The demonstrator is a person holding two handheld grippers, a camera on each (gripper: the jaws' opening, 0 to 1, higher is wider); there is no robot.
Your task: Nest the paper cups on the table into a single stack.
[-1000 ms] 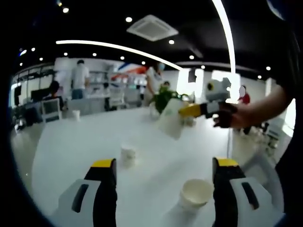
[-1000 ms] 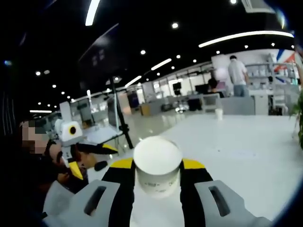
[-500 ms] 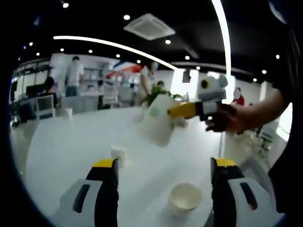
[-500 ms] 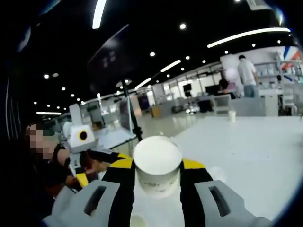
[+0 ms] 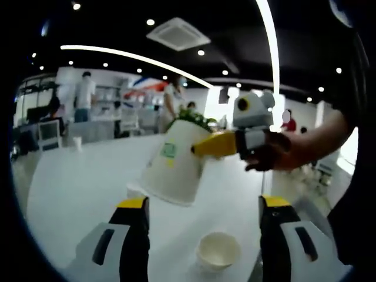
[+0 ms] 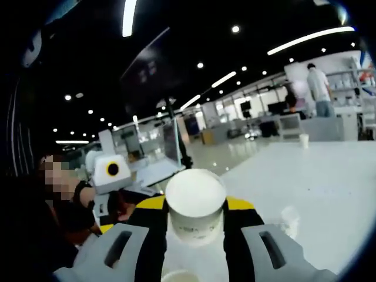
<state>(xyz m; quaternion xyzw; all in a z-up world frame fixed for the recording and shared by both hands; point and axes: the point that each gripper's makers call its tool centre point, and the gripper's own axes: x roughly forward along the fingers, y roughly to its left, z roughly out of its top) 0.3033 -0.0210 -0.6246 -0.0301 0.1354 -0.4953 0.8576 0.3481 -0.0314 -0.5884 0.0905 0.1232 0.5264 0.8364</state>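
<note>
White paper throughout: four cups can be counted. Nearest in the left gripper view, one upright cup (image 5: 218, 251) stands mouth-up on the white table (image 5: 76, 182), between the jaws of the left gripper (image 5: 202, 235), which stand wide apart with nothing between them. Bare table lies to the left of this cup, running back to the far edge.

Above and just beyond it, the held cup (image 5: 173, 170) hangs tilted in the air, mouth down and to the left, a green mark on its wall. The right gripper (image 5: 202, 145) enters from the right, its yellow jaw clamped on the cup's upper end, carried by a gloved hand (image 5: 271, 154). In the right gripper view the same cup (image 6: 195, 202) sits clamped between the two yellow-tipped jaws, its flat base toward the camera.

A third cup (image 6: 289, 217) stands alone on open table to the right in the right gripper view. A fourth, small cup (image 5: 77, 143) stands near the far edge.

Beyond the table: a leafy plant (image 5: 191, 119) behind the held cup, office desks, and people standing (image 5: 85, 97) at the back wall.
</note>
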